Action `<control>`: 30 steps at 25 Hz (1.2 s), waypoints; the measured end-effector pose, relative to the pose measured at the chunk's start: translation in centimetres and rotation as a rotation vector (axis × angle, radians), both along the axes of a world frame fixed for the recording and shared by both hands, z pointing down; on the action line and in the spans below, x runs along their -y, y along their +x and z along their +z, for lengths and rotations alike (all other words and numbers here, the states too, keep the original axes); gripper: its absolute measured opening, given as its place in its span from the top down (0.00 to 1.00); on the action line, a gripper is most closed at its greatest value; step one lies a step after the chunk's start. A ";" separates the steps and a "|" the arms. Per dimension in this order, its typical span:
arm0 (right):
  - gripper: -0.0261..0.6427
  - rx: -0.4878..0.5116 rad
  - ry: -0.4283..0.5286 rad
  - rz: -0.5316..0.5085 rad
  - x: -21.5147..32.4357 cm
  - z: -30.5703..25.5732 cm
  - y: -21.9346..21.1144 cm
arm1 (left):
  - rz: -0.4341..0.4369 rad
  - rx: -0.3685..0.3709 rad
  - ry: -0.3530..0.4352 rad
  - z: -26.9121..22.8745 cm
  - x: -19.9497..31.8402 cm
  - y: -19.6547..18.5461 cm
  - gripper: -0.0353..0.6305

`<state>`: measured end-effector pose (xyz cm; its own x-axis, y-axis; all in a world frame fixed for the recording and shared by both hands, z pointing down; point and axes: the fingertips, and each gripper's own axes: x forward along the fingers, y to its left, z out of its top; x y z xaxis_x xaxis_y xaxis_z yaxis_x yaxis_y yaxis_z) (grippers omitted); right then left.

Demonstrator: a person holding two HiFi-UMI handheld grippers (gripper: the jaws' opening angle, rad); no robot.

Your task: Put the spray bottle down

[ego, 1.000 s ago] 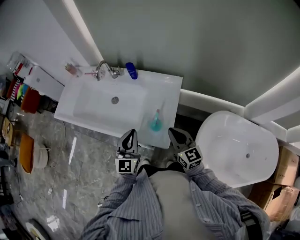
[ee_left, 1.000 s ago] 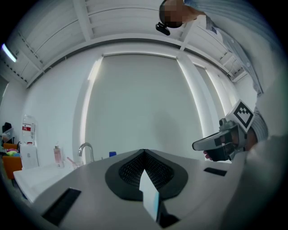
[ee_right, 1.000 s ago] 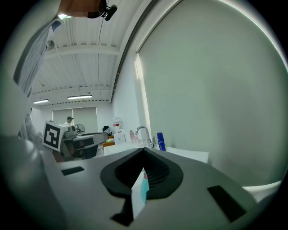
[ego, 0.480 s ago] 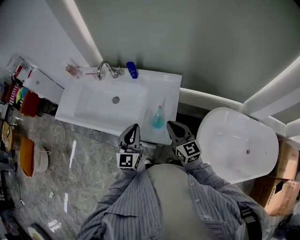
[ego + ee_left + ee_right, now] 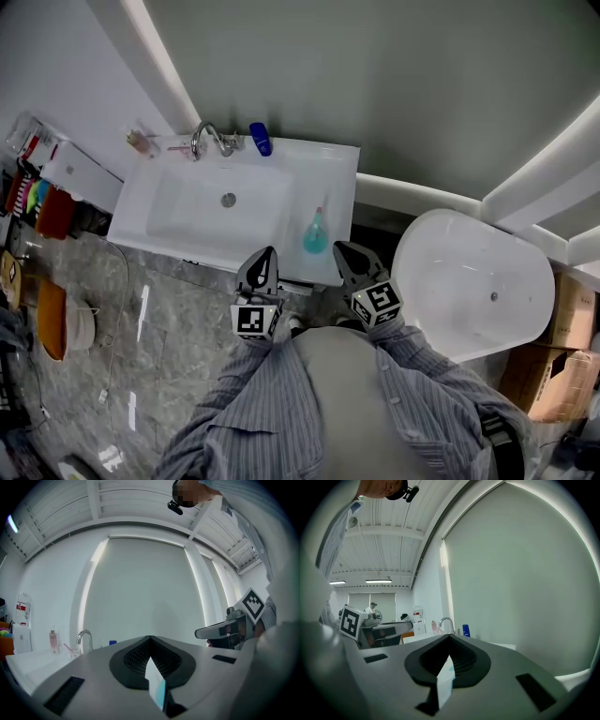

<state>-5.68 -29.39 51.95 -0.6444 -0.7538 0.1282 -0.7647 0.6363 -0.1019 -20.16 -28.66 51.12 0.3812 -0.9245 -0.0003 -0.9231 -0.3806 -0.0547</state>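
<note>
Item: spray bottle (image 5: 315,236), small, teal.
Place: right part of the white bench (image 5: 335,178), near its front edge, beside the basin (image 5: 202,211).
Handling: likely light, stiff plastic, smooth, easily tipped; best taken at the neck.
Axis: upright, long axis vertical; nozzle direction too small to tell.
Jaws: left gripper (image 5: 266,255) and right gripper (image 5: 341,249) both clenched, empty, clear of the bottle.

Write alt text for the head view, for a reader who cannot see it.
A teal spray bottle stands on the white sink counter, right of the basin. The left gripper and right gripper, both shut and empty, are near it, not touching.
</note>
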 end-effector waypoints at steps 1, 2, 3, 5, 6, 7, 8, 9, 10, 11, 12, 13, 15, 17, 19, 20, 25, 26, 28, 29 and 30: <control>0.94 -0.001 -0.001 0.002 0.0 0.0 0.0 | 0.001 0.001 -0.001 0.0 0.0 -0.1 0.94; 0.94 -0.003 -0.003 0.005 -0.1 0.1 0.0 | 0.002 0.003 -0.003 0.1 -0.1 -0.1 0.94; 0.94 -0.004 -0.004 0.006 -0.1 0.1 0.0 | 0.004 0.004 -0.005 0.2 -0.1 -0.2 0.94; 0.94 -0.005 -0.006 0.008 -0.1 0.1 0.0 | 0.003 0.003 -0.010 0.3 -0.2 -0.3 0.94; 0.94 -0.004 -0.008 0.008 -0.1 0.1 0.0 | 0.002 0.002 -0.013 0.4 -0.2 -0.4 0.94; 0.94 -0.005 -0.009 0.009 -0.1 0.1 0.0 | 0.000 0.001 -0.015 0.3 -0.2 -0.5 0.94; 0.94 -0.005 -0.010 0.010 -0.2 0.1 0.0 | -0.001 0.001 -0.015 0.2 -0.2 -0.5 0.94; 0.94 -0.007 -0.011 0.012 -0.2 0.2 0.0 | -0.001 0.001 -0.014 0.1 -0.2 -0.6 0.94; 0.94 -0.008 -0.012 0.014 -0.2 0.2 0.1 | -0.001 0.000 -0.015 0.1 -0.2 -0.6 0.94; 0.94 -0.010 -0.012 0.017 -0.3 0.3 0.1 | -0.001 -0.001 -0.015 0.2 -0.3 -0.7 0.94; 0.94 -0.012 -0.011 0.021 -0.3 0.3 0.2 | 0.000 -0.004 -0.014 0.3 -0.3 -0.7 0.94; 0.94 -0.014 -0.010 0.023 -0.3 0.3 0.2 | 0.001 -0.006 -0.014 0.4 -0.4 -0.8 0.94; 0.94 -0.016 -0.007 0.026 -0.3 0.3 0.2 | 0.003 -0.006 -0.019 0.6 -0.4 -0.8 0.94; 0.94 -0.018 -0.004 0.026 -0.3 0.2 0.2 | 0.007 -0.005 -0.021 0.3 -0.5 -0.6 0.94; 0.94 -0.017 -0.004 0.026 -0.4 0.2 0.2 | 0.013 -0.007 -0.014 0.0 -0.5 -0.4 0.94; 0.94 -0.017 -0.004 0.026 -0.4 0.2 0.2 | 0.018 -0.006 -0.011 0.0 -0.6 -0.3 0.94; 0.94 -0.013 -0.007 0.025 -0.5 0.2 0.3 | 0.028 -0.004 -0.014 0.0 -0.5 0.0 0.94; 0.94 -0.013 -0.007 0.026 -0.5 0.2 0.3 | 0.029 -0.005 -0.011 -0.1 -0.5 0.1 0.94; 0.94 -0.015 -0.005 0.026 -0.7 0.1 0.4 | 0.030 -0.006 -0.006 -0.2 -0.7 0.1 0.94; 0.94 -0.014 -0.003 0.027 -0.8 0.1 0.4 | 0.031 -0.007 -0.005 -0.2 -0.7 0.2 0.94; 0.94 -0.014 -0.002 0.029 -0.8 0.1 0.5 | 0.032 -0.009 -0.007 -0.2 -0.7 0.2 0.94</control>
